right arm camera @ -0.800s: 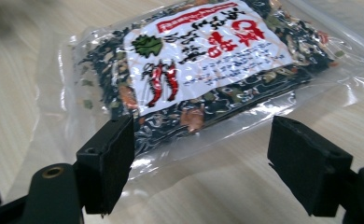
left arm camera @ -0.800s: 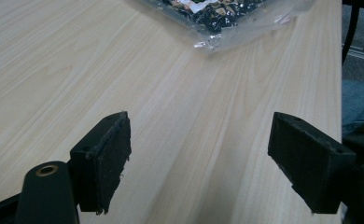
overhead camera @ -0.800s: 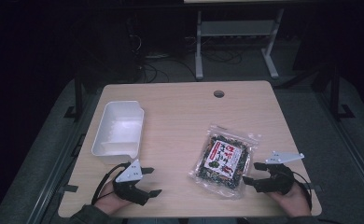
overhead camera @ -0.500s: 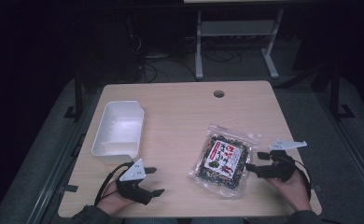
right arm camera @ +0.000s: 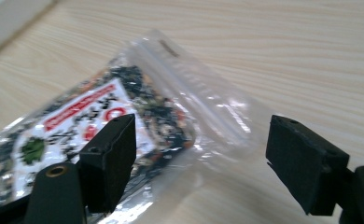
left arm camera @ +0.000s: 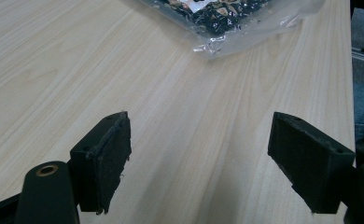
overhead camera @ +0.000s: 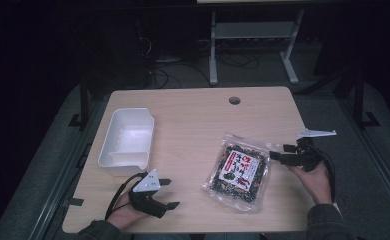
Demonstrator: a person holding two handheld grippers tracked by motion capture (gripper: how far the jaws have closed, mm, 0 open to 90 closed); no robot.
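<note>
High view: a light wooden tabletop [overhead camera: 193, 115] carries a white plastic bin [overhead camera: 127, 140] toward its left side and a clear packet of dark snack mix [overhead camera: 238, 171] with a red-and-white label right of centre, lying flat. The left tool [overhead camera: 167, 193] sits near the front edge, below the bin and well apart from the packet, its jaws spread and empty. The right tool [overhead camera: 279, 152] is held at the packet's right edge — its jaws point left toward the clear margin of the bag, just beside it.

Left gripper view: the left tool [left arm camera: 199, 154] has its two black jaws wide apart with bare wood between them and nothing in its hold. The corner of the packet [left arm camera: 236, 18] lies farther off at the top of the picture.

Right gripper view: the right tool [right arm camera: 201, 154] is wide open. One jaw stands in front of the packet's [right arm camera: 124, 121] printed part and the other over bare wood past its sealed transparent end — the jaws have not closed on the bag. Whether either pad touches the film I cannot tell.
</note>
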